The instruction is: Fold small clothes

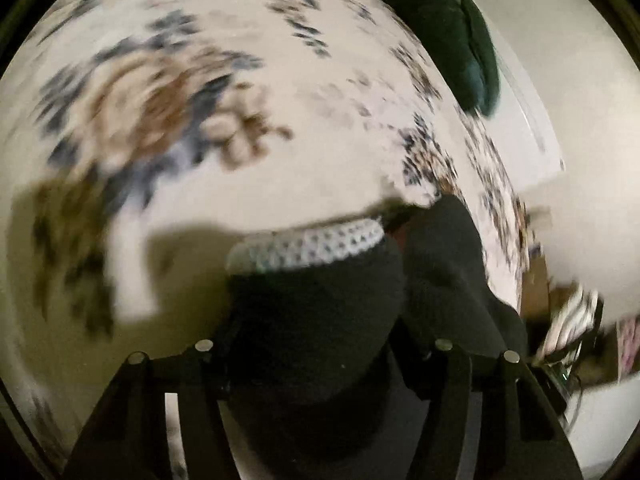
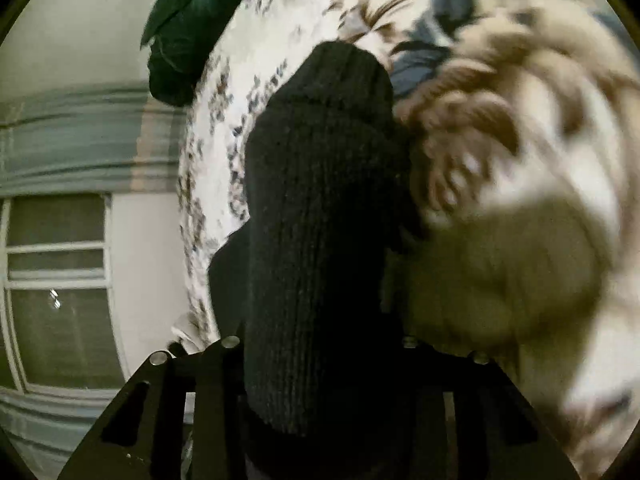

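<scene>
A black knit sock with a white-and-blue patterned band [image 1: 312, 248] fills the lower middle of the left wrist view. My left gripper [image 1: 324, 344] is shut on the black sock [image 1: 320, 312] and holds it above the floral bedspread [image 1: 200, 100]. In the right wrist view my right gripper [image 2: 320, 344] is shut on a black ribbed sock [image 2: 320, 220] that hangs in front of the camera and hides the fingertips. Both views are blurred by motion.
A dark green garment [image 1: 448, 28] lies at the far edge of the bed; it also shows in the right wrist view [image 2: 188, 28]. A window [image 2: 56, 280] and wall lie left of the bed. Clutter [image 1: 568, 320] sits on the floor at right.
</scene>
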A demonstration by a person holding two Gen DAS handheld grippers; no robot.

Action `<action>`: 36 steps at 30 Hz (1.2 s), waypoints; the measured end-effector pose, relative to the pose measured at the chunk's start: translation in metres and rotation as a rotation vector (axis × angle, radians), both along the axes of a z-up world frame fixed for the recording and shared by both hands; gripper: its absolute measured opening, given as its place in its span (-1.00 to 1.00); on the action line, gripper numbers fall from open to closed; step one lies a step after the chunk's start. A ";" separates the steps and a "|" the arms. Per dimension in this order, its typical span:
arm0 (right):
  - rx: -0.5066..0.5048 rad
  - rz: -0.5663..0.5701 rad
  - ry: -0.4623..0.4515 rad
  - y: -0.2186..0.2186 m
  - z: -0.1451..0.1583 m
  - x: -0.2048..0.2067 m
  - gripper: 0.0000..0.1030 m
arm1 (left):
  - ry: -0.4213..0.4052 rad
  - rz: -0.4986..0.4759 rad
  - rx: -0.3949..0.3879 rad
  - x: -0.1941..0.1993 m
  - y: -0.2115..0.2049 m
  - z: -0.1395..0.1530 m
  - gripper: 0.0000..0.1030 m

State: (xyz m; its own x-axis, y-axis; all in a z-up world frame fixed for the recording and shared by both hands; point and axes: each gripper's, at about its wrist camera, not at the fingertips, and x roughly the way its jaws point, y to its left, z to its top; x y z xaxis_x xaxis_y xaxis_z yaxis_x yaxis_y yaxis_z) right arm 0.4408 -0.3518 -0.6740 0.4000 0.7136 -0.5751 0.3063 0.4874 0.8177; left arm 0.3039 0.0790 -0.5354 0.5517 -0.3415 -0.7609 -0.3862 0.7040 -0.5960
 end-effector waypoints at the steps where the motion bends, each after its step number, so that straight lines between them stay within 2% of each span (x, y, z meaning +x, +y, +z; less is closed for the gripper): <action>1: 0.005 -0.018 0.002 -0.002 0.003 -0.016 -0.24 | 0.000 -0.065 0.017 0.020 0.002 0.002 0.13; 5: 0.026 -0.096 0.040 -0.003 0.007 -0.095 -0.24 | -0.006 -0.274 0.055 0.074 0.003 0.008 0.13; 7: 0.044 -0.121 0.068 0.005 -0.001 -0.130 -0.24 | 0.013 -0.365 0.084 0.102 0.001 0.005 0.13; 9: 0.068 -0.151 0.088 0.007 -0.011 -0.146 -0.22 | 0.047 -0.407 0.062 0.109 0.004 0.000 0.14; 12: 0.059 -0.186 0.116 -0.004 -0.021 -0.149 0.07 | 0.033 -0.407 -0.044 0.092 0.020 0.010 0.17; 14: 0.075 -0.195 0.090 -0.005 -0.020 -0.148 0.48 | -0.003 -0.378 -0.121 0.069 0.032 0.020 0.33; 17: 0.072 -0.159 0.049 0.001 -0.013 -0.132 0.89 | -0.026 -0.338 -0.174 0.036 0.040 0.022 0.43; 21: 0.052 -0.111 0.061 0.012 -0.025 -0.112 0.95 | -0.030 -0.290 -0.237 0.000 0.038 0.012 0.48; 24: 0.061 -0.108 0.071 0.013 -0.036 -0.099 0.99 | -0.038 -0.239 -0.298 -0.005 0.037 0.002 0.50; 26: 0.072 -0.115 0.072 0.019 -0.040 -0.091 0.99 | -0.048 -0.218 -0.346 -0.011 0.038 0.006 0.50; 28: 0.082 -0.113 0.069 0.019 -0.040 -0.091 0.99 | -0.065 -0.227 -0.297 -0.022 0.039 0.019 0.50; 30: 0.091 -0.109 0.064 0.019 -0.040 -0.092 0.99 | -0.079 -0.224 -0.300 -0.031 0.039 0.022 0.50; 32: 0.089 -0.097 0.069 0.023 -0.040 -0.086 0.99 | -0.061 -0.235 -0.317 -0.030 0.034 0.011 0.50; 34: 0.086 -0.097 0.079 0.023 -0.042 -0.084 0.99 | -0.025 -0.252 -0.306 -0.014 0.023 -0.013 0.50; 36: 0.088 -0.095 0.089 0.023 -0.045 -0.081 0.99 | -0.027 -0.265 -0.326 0.003 0.016 -0.029 0.66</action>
